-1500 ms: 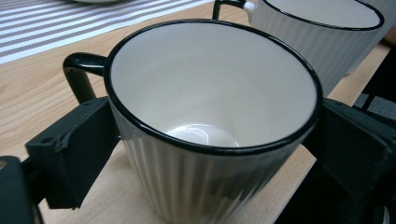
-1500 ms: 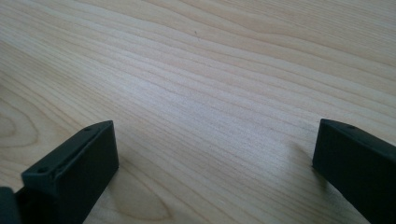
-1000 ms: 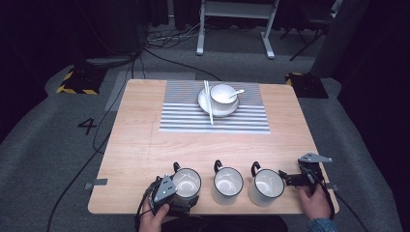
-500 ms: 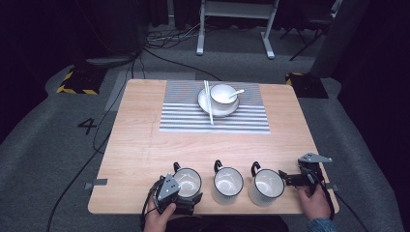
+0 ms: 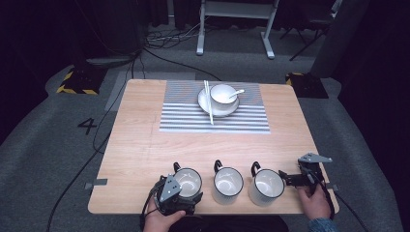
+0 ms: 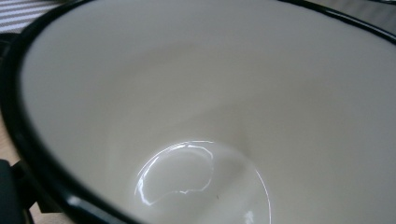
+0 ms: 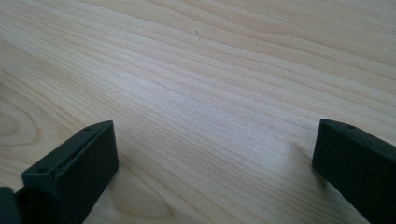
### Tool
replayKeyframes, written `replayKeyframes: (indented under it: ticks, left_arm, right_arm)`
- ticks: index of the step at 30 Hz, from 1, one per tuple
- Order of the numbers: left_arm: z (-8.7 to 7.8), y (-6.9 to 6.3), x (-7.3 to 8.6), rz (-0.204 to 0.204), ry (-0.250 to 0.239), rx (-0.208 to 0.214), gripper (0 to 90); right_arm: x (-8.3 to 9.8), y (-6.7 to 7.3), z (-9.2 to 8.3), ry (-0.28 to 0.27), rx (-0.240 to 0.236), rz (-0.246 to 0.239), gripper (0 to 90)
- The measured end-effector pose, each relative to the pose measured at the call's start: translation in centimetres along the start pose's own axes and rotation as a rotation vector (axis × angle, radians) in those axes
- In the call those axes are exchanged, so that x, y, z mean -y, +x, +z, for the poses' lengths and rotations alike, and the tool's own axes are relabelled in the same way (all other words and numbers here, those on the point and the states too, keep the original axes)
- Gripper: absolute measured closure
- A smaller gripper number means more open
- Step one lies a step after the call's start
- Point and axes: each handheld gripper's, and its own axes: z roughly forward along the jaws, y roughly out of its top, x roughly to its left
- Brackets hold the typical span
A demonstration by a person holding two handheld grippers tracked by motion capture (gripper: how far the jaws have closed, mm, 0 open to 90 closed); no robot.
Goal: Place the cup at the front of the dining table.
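Three white mugs with black rims and handles stand in a row near the table's front edge: a left mug, a middle mug and a right mug. My left gripper is pressed up against the near side of the left mug. In the left gripper view, that mug's glossy inside is very close, with one black jaw at the bottom left corner and the other hidden. My right gripper lies just right of the right mug and points at it. It is open over bare wood.
At the far side, a striped placemat carries a plate with a white bowl, a spoon and chopsticks. The wooden table has free surface between mat and mugs. The mugs stand close to the front edge.
My left gripper has shifted slightly right and forward, closer against the left mug. The mugs and my right gripper have stayed put.
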Motion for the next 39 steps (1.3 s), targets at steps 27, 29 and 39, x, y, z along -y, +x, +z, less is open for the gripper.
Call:
replayKeyframes:
  ticks: [27,29,39]
  left_arm:
    - [-2.6,0.6,-5.4,0.031,0.003,0.034,3.0]
    - [-2.5,1.2,-6.4,0.025,-0.011,0.036,2.9]
    - [-1.5,3.7,-9.0,0.031,-0.009,0.031,2.9]
  right_arm:
    - [0.0,0.0,0.0,0.000,0.000,0.001,0.5]
    - [0.0,0.0,0.0,0.000,0.000,0.000,0.5]
    - [0.0,0.0,0.0,0.000,0.000,0.001,0.5]
